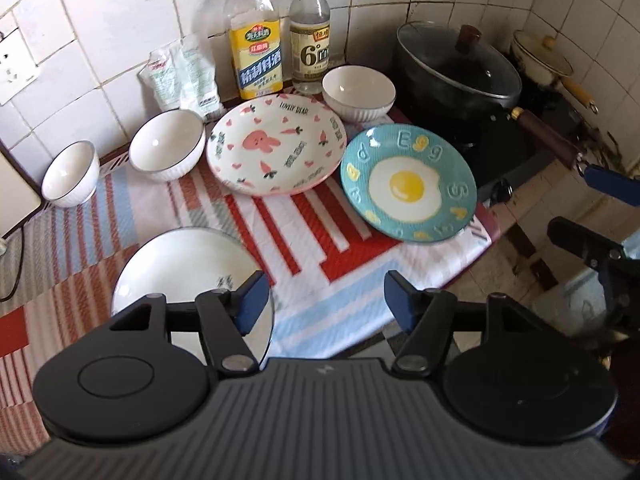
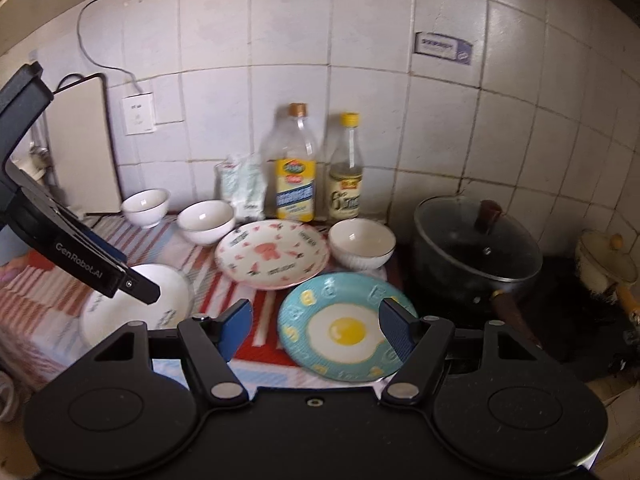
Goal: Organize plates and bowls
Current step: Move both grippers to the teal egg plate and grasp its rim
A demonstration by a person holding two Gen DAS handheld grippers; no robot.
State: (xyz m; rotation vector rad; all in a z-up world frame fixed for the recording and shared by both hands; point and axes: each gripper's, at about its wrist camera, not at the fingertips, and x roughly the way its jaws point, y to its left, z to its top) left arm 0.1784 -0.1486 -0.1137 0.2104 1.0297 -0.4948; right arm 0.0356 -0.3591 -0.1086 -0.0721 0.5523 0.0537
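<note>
2 hand-held grippers, left (image 1: pixel 324 300) and right (image 2: pixel 316 324), gape wide and empty above plates.

The white plate (image 1: pixel 180 268) has its near edge covered by the left gripper's body in the left wrist view; in the right wrist view the other gripper's arm crosses its upper left; its small printed marks are unreadable; the egg plate (image 2: pixel 340 328) is motion-blurred there, its raised letters smeared, its right side behind a blue pad; the bottle labels (image 2: pixel 296 196) are too soft to read in that view; the small enamel pot (image 1: pixel 540 60) sits dim at the far right, detail indistinct; the white appliance (image 1: pixel 12 200) is cut by the left edge.
</note>
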